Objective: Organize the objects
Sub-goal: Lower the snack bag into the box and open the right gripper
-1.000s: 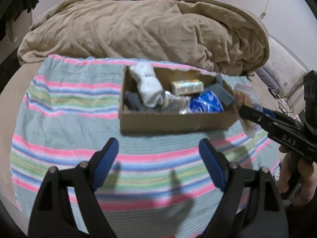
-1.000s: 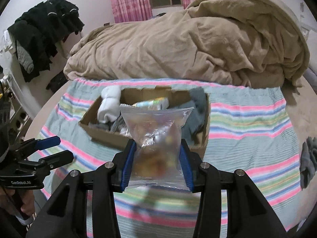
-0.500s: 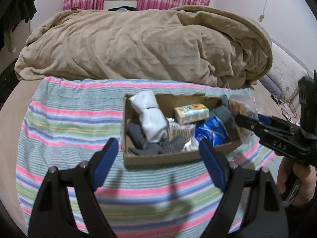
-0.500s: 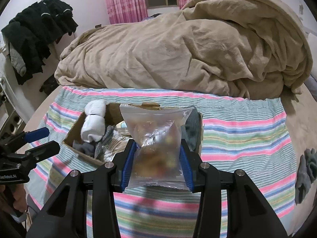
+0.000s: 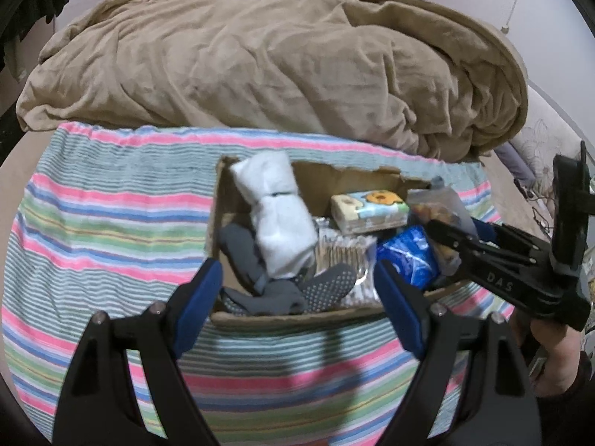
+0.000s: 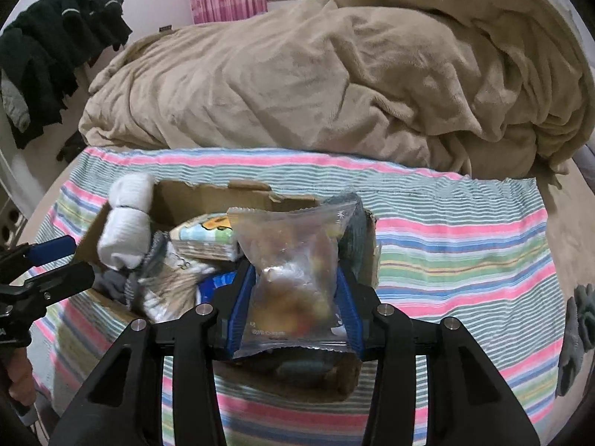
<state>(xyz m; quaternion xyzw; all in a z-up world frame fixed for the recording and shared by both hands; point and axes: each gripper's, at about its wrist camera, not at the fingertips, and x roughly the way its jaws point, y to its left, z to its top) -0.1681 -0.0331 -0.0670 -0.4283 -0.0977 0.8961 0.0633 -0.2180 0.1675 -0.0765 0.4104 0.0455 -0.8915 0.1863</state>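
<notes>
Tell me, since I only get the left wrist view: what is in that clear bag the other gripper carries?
Observer: The right wrist view shows the clear plastic snack bag holding yellowish-brown pieces; the blue pads of the right gripper press on both its sides.
Operator: Is it inside the brown cardboard box yet?
Observer: No. From that view it hangs above the box, over its right end.
Operator: Anything lying outside the box that I miss?
Observer: Yes, a grey glove-like cloth lies at the far right edge of the bed, beyond the striped towel.
Operator: And to the left?
Observer: Dark clothes hang by the wall there.
</notes>
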